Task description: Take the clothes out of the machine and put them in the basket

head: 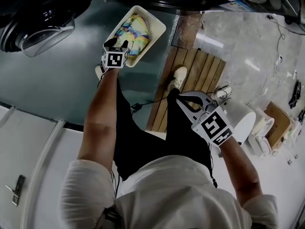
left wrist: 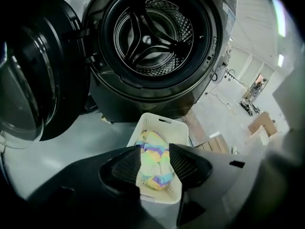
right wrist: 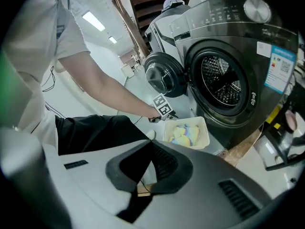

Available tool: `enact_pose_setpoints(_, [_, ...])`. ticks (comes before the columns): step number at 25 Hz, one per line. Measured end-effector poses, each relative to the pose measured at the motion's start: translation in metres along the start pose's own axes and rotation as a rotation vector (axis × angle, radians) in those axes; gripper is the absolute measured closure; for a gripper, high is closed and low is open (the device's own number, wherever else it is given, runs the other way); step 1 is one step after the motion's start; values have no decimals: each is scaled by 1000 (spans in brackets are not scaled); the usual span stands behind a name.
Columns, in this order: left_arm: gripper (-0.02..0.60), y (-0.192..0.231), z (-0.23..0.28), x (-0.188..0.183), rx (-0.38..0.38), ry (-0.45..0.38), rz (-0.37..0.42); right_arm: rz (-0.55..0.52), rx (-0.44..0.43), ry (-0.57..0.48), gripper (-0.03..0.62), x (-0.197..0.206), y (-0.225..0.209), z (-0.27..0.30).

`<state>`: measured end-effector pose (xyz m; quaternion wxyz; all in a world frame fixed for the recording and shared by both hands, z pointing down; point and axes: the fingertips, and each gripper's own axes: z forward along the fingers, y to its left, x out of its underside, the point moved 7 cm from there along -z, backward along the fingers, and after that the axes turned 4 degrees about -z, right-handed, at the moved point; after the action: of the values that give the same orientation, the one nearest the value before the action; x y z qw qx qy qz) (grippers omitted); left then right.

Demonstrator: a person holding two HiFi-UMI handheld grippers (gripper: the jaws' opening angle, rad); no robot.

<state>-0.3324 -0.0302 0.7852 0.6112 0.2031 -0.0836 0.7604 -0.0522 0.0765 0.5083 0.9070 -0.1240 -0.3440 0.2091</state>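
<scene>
The pastel garment [head: 132, 31] is lying in the basket [head: 158, 28], which sits on the floor just in front of the machine [left wrist: 157, 94]. The job looks close to finished: the drum [left wrist: 155, 35] shows bare metal with nothing draped inside. Its near bottom is hidden behind the rim, so call it probably empty. The left tool [left wrist: 155, 149] hangs right over the basket, jaws apart, pads off the cloth, gripping nothing. The right tool [right wrist: 151, 144] sits farther from the machine, tips together, carrying nothing. The basket holds just that one garment.
</scene>
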Motion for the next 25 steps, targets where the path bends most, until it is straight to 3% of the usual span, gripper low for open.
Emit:
enact_pose_setpoints(4, [396,-1,-18,-6,13,-14,46,-20,-10,-20,591,-17,-1,3])
enact_pose_setpoints(13, [400,-18,-83,-23,32,-42,44,-123,-26,-55,591,-56,2,-15])
enact_pose_setpoints(25, [426,-63,-240,-45,36,-230,-17,-250,-44,-137,591,-85,14,-70])
